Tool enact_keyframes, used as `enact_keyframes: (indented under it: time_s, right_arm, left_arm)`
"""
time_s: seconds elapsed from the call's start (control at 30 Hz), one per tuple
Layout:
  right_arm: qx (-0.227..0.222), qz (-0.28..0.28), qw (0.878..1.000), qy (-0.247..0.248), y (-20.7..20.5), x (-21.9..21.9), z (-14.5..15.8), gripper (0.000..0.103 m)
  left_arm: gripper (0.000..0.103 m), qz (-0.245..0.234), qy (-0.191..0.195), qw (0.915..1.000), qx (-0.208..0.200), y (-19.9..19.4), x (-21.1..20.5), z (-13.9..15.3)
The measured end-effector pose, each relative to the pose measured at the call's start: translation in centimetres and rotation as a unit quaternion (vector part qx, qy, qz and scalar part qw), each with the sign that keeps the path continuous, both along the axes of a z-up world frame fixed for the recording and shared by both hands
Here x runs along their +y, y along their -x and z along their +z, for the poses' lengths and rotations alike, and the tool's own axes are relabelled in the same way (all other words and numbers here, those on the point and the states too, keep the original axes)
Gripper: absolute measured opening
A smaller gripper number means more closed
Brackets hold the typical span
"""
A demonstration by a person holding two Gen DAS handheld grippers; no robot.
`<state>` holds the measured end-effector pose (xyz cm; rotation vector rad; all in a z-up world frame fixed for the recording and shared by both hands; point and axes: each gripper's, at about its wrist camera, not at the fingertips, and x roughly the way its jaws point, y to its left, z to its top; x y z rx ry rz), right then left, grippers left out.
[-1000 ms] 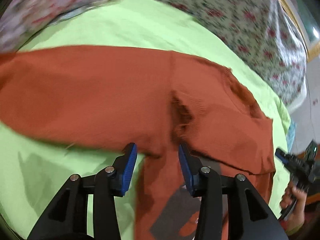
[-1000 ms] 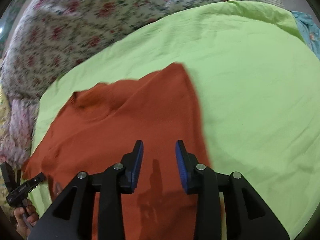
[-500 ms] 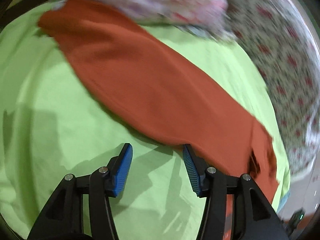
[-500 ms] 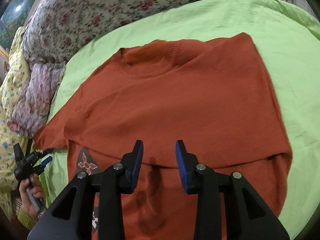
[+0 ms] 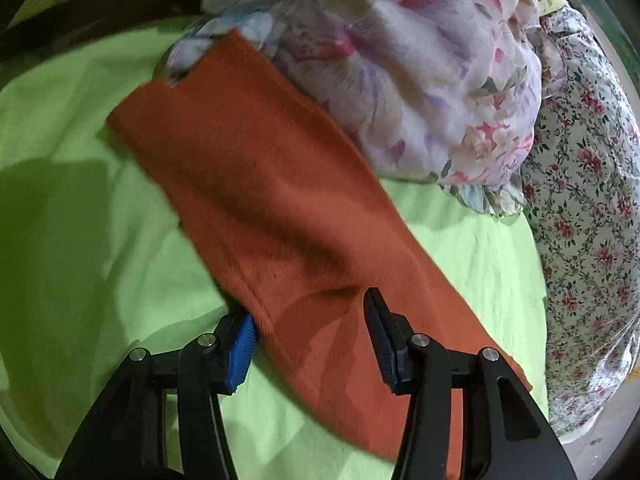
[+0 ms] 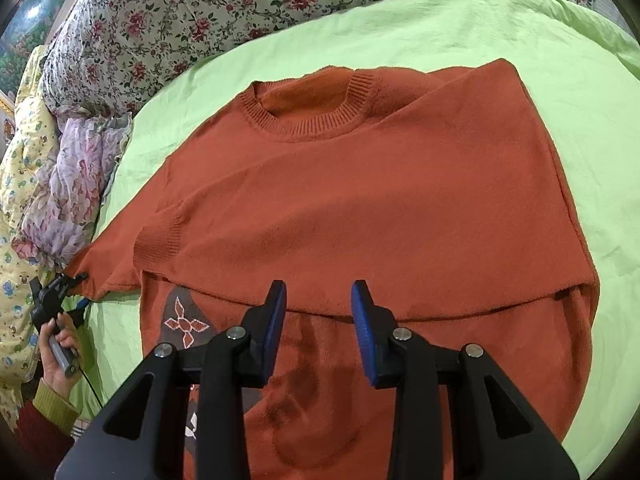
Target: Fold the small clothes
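A rust-orange knit sweater (image 6: 360,200) lies on a lime-green sheet (image 6: 520,32), neck away from me. Its right sleeve is folded across the chest, cuff (image 6: 158,236) at the left. Its left sleeve (image 5: 280,208) stretches out flat toward a floral bundle. My left gripper (image 5: 308,336) is open, jaws straddling this sleeve near its lower edge; it also shows in the right wrist view (image 6: 60,292), held by a hand at the sleeve's end. My right gripper (image 6: 318,320) is open and empty over the sweater's lower body, just below the folded sleeve's edge.
A crumpled pale floral cloth (image 5: 420,72) lies at the sleeve's far end. A rose-print quilt (image 6: 240,4) borders the sheet at the back, and yellow printed bedding (image 6: 20,184) lies at the left. A dark patch with a star motif (image 6: 184,320) shows on the sweater front.
My left gripper has swung left along the outstretched sleeve and come down close to it. My right gripper has pulled back and steadied over the sweater's body.
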<state>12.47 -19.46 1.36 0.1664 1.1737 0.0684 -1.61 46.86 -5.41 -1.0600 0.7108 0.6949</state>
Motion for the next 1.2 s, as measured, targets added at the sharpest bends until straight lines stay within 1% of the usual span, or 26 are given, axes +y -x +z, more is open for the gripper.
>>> enact_keyframes:
  time_s: [0.03,0.07,0.1,0.13,0.23,0.33,0.43,0.53,0.6,0.7,0.73,0.8,0.83,0.87,0.9,0.97,1.07,1.13,1.17,1.2]
  right_arm:
    - [0.001,0.001,1.000,-0.002,0.1,0.1,-0.1,0.035]
    - [0.002,0.002,1.000,-0.003,0.1,0.2,-0.1,0.035]
    - [0.003,0.003,1.000,-0.004,0.1,0.3,-0.2,0.035]
    - [0.004,0.006,1.000,-0.004,0.1,0.5,-0.2,0.035]
    - [0.003,0.013,1.000,-0.004,0.2,0.7,-0.2,0.035]
    - [-0.001,0.014,1.000,-0.008,0.4,0.4,0.0,0.035]
    - [-0.005,0.007,1.000,-0.012,0.6,-0.3,0.2,0.035]
    - [-0.007,-0.005,1.000,-0.022,0.8,-1.3,0.3,0.035]
    - [-0.010,-0.014,0.999,-0.028,1.0,-2.1,0.4,0.035]
    - [-0.013,-0.026,0.999,-0.032,1.4,-3.2,0.6,0.035]
    - [-0.014,-0.031,0.999,-0.034,1.7,-3.8,0.7,0.035]
    - [-0.017,-0.042,0.998,-0.035,2.1,-4.8,0.9,0.035]
    - [-0.019,-0.049,0.998,-0.035,2.4,-5.5,1.0,0.035]
    - [-0.021,-0.055,0.998,-0.036,2.6,-6.1,1.1,0.035]
    - [-0.022,-0.062,0.997,-0.036,2.9,-6.8,1.2,0.035]
    - [-0.026,-0.078,0.996,-0.036,3.4,-8.3,1.5,0.035]
    - [-0.028,-0.101,0.994,-0.038,4.2,-10.5,1.7,0.035]
    - [-0.029,-0.114,0.992,-0.039,4.6,-11.7,1.8,0.035]
    - [-0.029,-0.119,0.992,-0.040,4.8,-12.2,1.8,0.035]
    - [-0.028,-0.123,0.991,-0.040,4.8,-12.7,1.8,0.035]
  left_arm:
    - [0.023,-0.003,-0.010,0.9999,0.002,-0.2,-0.1,0.2]
    - [0.012,-0.011,-0.017,0.9998,0.005,-0.5,-0.2,0.4]
    - [0.007,-0.015,-0.023,0.9996,0.009,-0.7,-0.4,0.6]
    - [0.005,-0.016,-0.031,0.9994,0.010,-0.7,-0.7,0.8]
    - [0.003,-0.028,-0.054,0.9981,0.002,-1.4,-2.2,2.4]
    - [0.003,-0.063,-0.085,0.9942,-0.019,-2.4,-4.6,5.1]
    - [0.003,-0.112,-0.111,0.9868,-0.034,-4.9,-8.3,7.7]
    - [0.003,-0.174,-0.124,0.9756,-0.050,-7.7,-12.9,9.5]
    - [0.003,-0.218,-0.125,0.9661,-0.060,-10.0,-16.4,10.1]
    - [0.003,-0.288,-0.125,0.9470,-0.070,-13.2,-22.4,10.5]
    - [0.003,-0.316,-0.127,0.9375,-0.072,-14.7,-25.1,10.5]
    - [0.003,-0.354,-0.127,0.9237,-0.074,-16.3,-29.0,10.3]
    - [0.003,-0.379,-0.126,0.9140,-0.073,-17.5,-31.5,10.0]
    - [0.003,-0.395,-0.126,0.9072,-0.073,-18.6,-33.4,9.8]
    - [0.003,-0.413,-0.126,0.8991,-0.073,-19.3,-35.3,9.5]
    - [0.003,-0.451,-0.131,0.8801,-0.071,-20.6,-39.5,8.8]
    - [0.004,-0.494,-0.137,0.8566,-0.057,-22.6,-44.5,7.1]
    - [0.005,-0.519,-0.139,0.8426,-0.035,-23.6,-47.1,5.3]
    - [0.006,-0.528,-0.138,0.8375,-0.022,-23.9,-47.9,4.3]
    - [0.011,-0.537,-0.135,0.8329,-0.012,-24.1,-48.6,3.5]
